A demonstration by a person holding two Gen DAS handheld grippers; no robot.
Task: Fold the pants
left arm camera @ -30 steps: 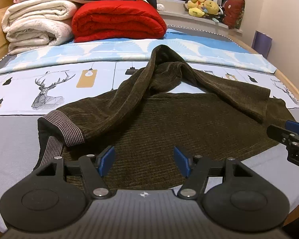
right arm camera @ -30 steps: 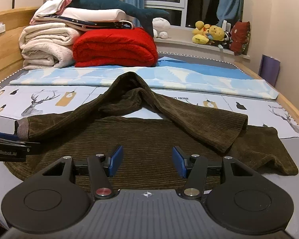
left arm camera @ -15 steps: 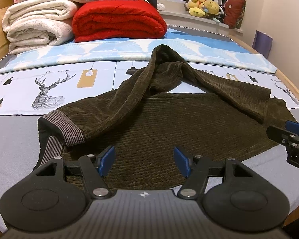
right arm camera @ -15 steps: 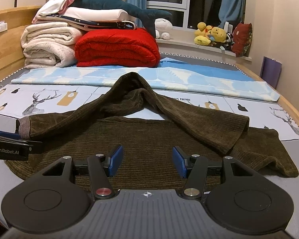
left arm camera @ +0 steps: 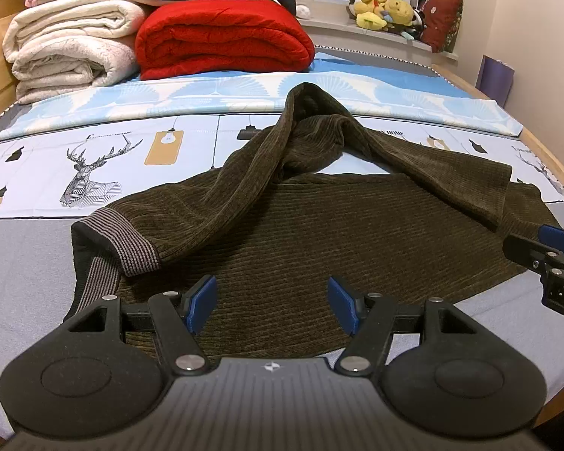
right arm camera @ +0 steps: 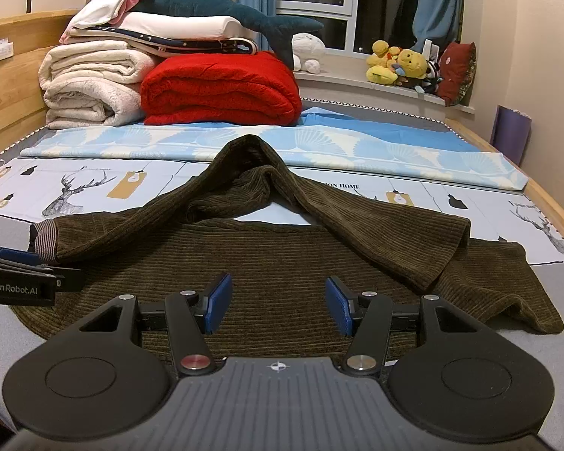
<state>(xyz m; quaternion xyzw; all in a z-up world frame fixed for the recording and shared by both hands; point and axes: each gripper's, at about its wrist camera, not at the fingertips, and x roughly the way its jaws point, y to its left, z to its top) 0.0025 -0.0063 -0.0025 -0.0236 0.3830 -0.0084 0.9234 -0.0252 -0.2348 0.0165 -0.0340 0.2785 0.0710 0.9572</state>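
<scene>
— Nothing has moved since a moment ago, right?

— Right. Both grippers stayed put. The left gripper [left arm camera: 270, 302] has its jaws wide apart, holding nothing. So does the right gripper [right arm camera: 278, 302].

— Where are the pants [left arm camera: 319, 233]?

— On the bed [left arm camera: 22, 263], just past both grippers. They are dark brown and bumpy. One leg is bent over into a point. The striped cuff [left arm camera: 131, 240] is on the left.
</scene>
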